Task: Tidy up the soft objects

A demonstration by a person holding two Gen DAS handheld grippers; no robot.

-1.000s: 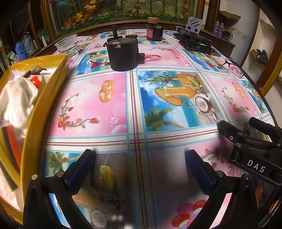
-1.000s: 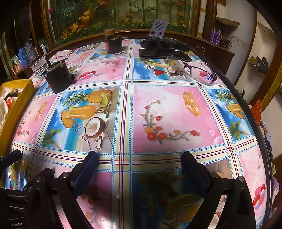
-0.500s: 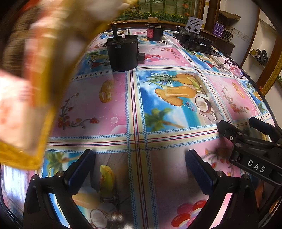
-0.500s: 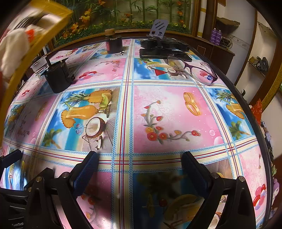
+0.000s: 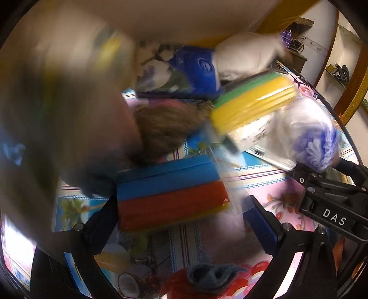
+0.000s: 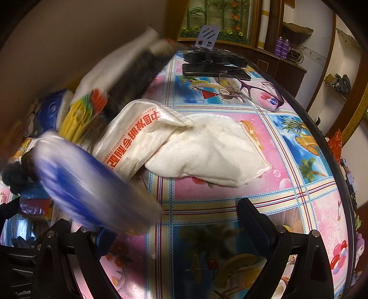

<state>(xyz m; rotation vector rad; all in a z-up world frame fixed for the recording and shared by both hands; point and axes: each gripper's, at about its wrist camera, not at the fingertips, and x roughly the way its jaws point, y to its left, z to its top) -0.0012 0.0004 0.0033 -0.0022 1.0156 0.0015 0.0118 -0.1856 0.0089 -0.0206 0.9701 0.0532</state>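
Note:
Soft objects are tumbling out of a tipped yellow box (image 5: 161,20) onto the table. In the left wrist view a blue and red sponge pack (image 5: 170,195) lies between my open left gripper's (image 5: 179,218) fingers, with a yellow-green sponge pack (image 5: 250,103), a brown furry thing (image 5: 168,128), a blue packet (image 5: 195,71) and a blue-white wrapped bundle (image 5: 315,135) behind. In the right wrist view a white pillow (image 6: 211,147) and a white bag with red print (image 6: 138,135) lie ahead of my open, empty right gripper (image 6: 174,225); the blurred blue-white bundle (image 6: 92,186) falls over its left finger.
Purple glasses (image 6: 253,89) and black devices (image 6: 214,59) lie at the far side of the patterned tablecloth (image 6: 230,207). The right gripper's body (image 5: 333,202) sits at the right of the left wrist view. A grey and red cloth (image 5: 202,278) lies by the near edge.
The yellow box was lifted from the left, swung over the table and tipped. Its soft contents have spilled in front of both grippers. Neither gripper has moved.

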